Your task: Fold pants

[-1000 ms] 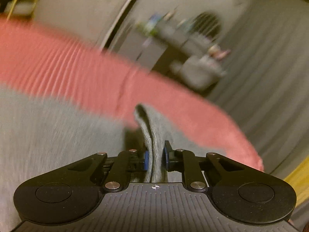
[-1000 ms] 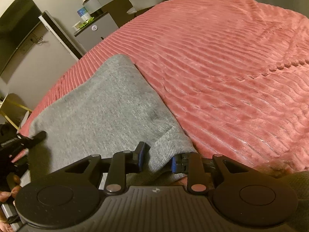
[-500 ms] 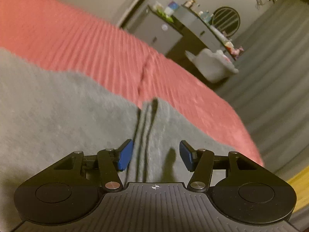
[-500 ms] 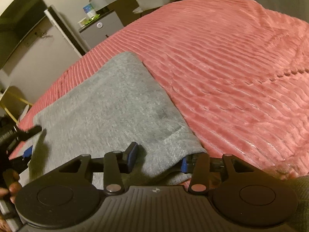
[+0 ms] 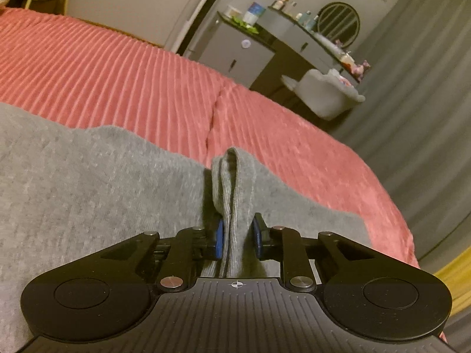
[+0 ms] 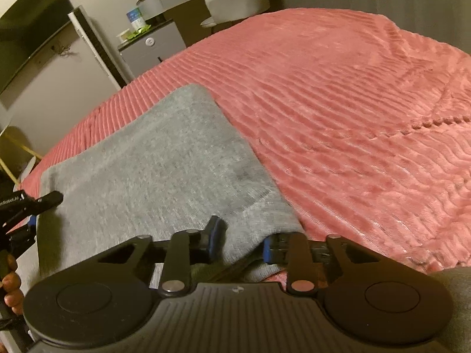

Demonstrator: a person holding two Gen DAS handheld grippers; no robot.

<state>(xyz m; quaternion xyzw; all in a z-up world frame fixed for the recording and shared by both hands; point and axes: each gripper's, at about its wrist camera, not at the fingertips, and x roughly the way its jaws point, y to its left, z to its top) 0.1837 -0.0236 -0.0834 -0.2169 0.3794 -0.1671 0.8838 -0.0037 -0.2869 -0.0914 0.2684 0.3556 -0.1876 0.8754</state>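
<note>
Grey knit pants (image 6: 164, 170) lie folded on a pink ribbed bedspread (image 6: 353, 117). In the left wrist view the pants (image 5: 88, 182) fill the lower left, and my left gripper (image 5: 238, 236) is shut on a raised fold of their near edge (image 5: 235, 194). My right gripper (image 6: 240, 241) straddles the near right corner of the pants, its blue pads (image 6: 214, 239) apart with cloth loose between them. The left gripper (image 6: 32, 203) shows at the left edge of the right wrist view, at the pants' other near corner.
The bed's far edge drops off toward a grey cabinet (image 5: 241, 56) with bottles on top, a white chair (image 5: 326, 94) and grey curtains (image 5: 412, 88). A dark TV (image 6: 26, 38) hangs on the wall at left. The pink bedspread stretches wide to the right of the pants.
My left gripper opened half a second ago and has closed again on a pinch of the pants' edge. My right gripper has opened from its grip on the corner.
</note>
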